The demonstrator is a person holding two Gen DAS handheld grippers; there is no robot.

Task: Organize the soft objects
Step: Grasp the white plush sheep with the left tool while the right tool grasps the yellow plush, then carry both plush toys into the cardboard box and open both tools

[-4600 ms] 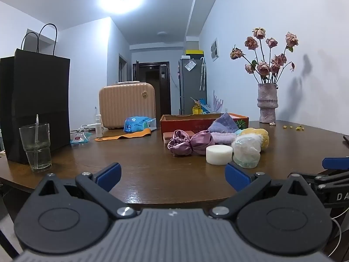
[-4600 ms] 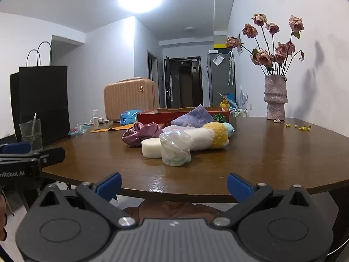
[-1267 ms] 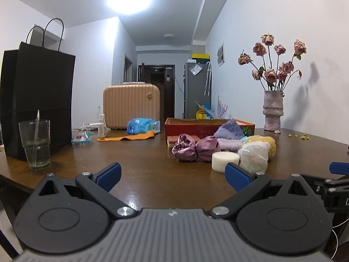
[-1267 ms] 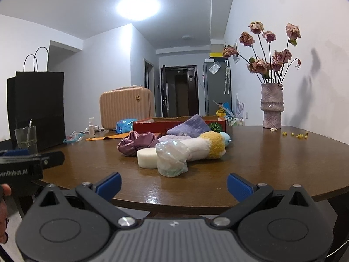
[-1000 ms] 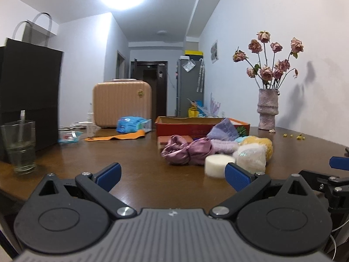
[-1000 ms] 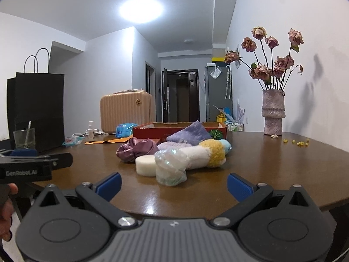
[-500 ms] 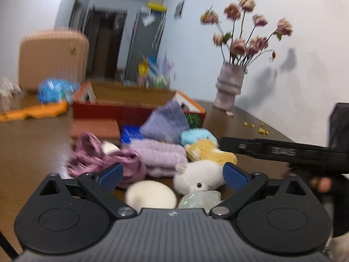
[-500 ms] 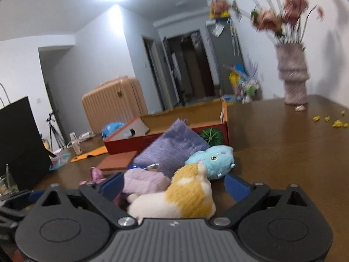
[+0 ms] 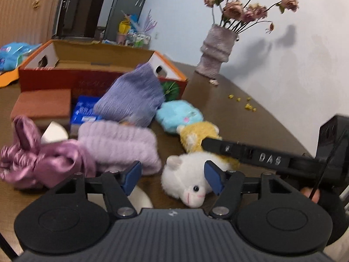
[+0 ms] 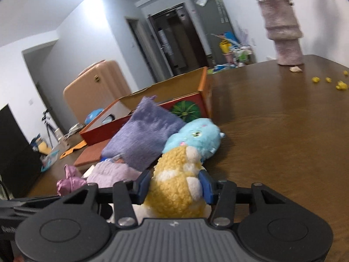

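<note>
Soft things lie piled on the brown table in front of an open orange cardboard box (image 9: 32, 65). My left gripper (image 9: 172, 176) is closing with a white plush animal (image 9: 185, 181) between its jaws; the left pad stands clear of it. My right gripper (image 10: 174, 185) is closing on a yellow plush (image 10: 174, 192), and both pads touch its sides. In the left wrist view a right finger (image 9: 250, 155) lies across that yellow plush (image 9: 198, 133). Behind lie a blue plush (image 10: 196, 135), a purple knit pouch (image 9: 133, 96), a lilac fluffy band (image 9: 117, 144) and a satin scrunchie (image 9: 43, 159).
A vase of dried roses (image 9: 216, 52) stands at the back right, with yellow crumbs (image 9: 240, 100) near it. A brown block (image 9: 41, 104), a blue packet (image 9: 85, 109) and a white round pad (image 9: 139, 198) lie among the pile. A beige suitcase (image 10: 93, 96) stands behind the box.
Both grippers have moved in from the table's edge to the pile and tipped down. Their jaws have narrowed, the left around the white plush and the right onto the yellow one.
</note>
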